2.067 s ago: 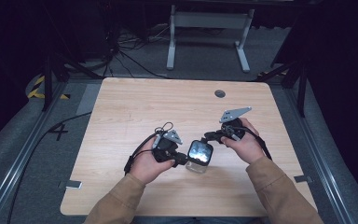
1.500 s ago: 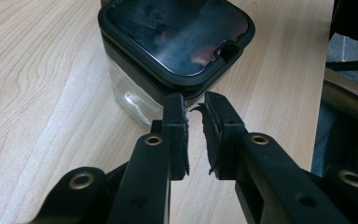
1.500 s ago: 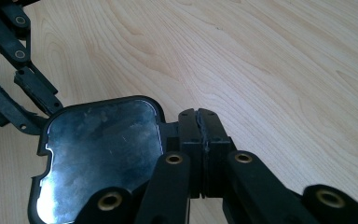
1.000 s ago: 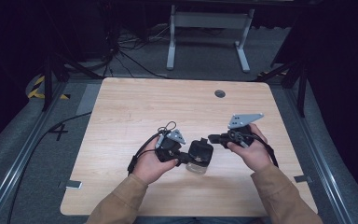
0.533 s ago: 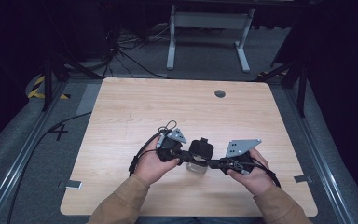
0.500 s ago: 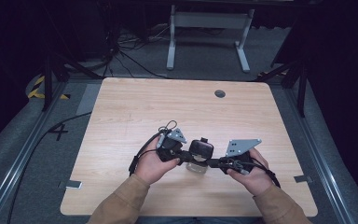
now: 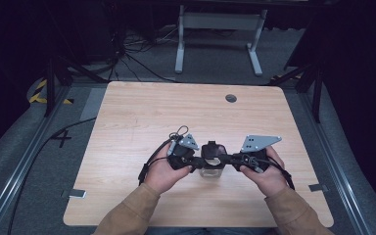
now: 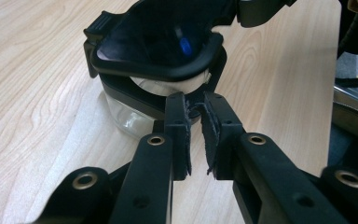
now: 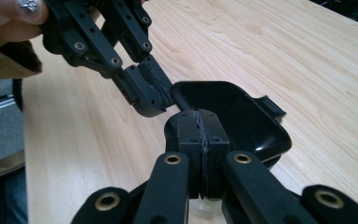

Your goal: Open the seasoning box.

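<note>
- A small clear container (image 7: 211, 170) with a black hinged lid (image 7: 213, 150) stood on the wooden worktop (image 7: 127, 122), directly between the two sets of fingers.
- The left gripper (image 8: 196, 119) had its fingers (image 8: 177, 116) narrow, a slim gap between the pads, their tips at the container's black rim just beneath the raised lid.
- The right gripper (image 9: 200, 128) had its fingers (image 9: 186, 128) pressed together, clamped on the near edge of the lid, which was tilted open.
</note>
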A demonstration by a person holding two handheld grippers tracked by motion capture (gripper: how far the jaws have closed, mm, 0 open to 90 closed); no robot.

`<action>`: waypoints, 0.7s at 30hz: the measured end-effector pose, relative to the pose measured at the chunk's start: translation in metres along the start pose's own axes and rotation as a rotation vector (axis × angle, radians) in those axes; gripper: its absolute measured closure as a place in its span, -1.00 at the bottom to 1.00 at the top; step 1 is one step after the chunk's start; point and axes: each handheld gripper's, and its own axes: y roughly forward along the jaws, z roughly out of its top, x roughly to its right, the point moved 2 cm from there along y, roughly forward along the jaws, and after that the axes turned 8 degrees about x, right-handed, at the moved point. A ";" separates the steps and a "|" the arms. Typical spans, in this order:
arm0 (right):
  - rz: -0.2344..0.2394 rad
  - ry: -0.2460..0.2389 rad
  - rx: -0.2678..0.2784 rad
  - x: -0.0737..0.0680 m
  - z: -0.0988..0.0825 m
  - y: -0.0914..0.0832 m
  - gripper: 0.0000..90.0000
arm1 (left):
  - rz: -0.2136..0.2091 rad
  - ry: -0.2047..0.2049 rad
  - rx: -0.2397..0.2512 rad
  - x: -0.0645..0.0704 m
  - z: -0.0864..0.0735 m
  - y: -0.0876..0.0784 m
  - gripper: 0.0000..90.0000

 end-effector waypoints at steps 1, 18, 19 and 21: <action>0.000 0.003 0.000 0.000 0.000 0.000 1.00 | -0.001 0.003 0.000 0.000 0.000 0.001 0.78; -0.046 -0.059 -0.057 -0.004 -0.009 0.008 1.00 | 0.024 0.010 0.049 0.001 0.004 0.003 0.78; -0.058 -0.059 -0.040 -0.003 -0.007 0.007 1.00 | 0.024 0.009 0.045 0.001 0.004 0.003 0.78; -0.072 -0.061 -0.024 -0.001 -0.003 0.007 1.00 | 0.023 0.009 0.049 0.002 0.005 0.005 0.78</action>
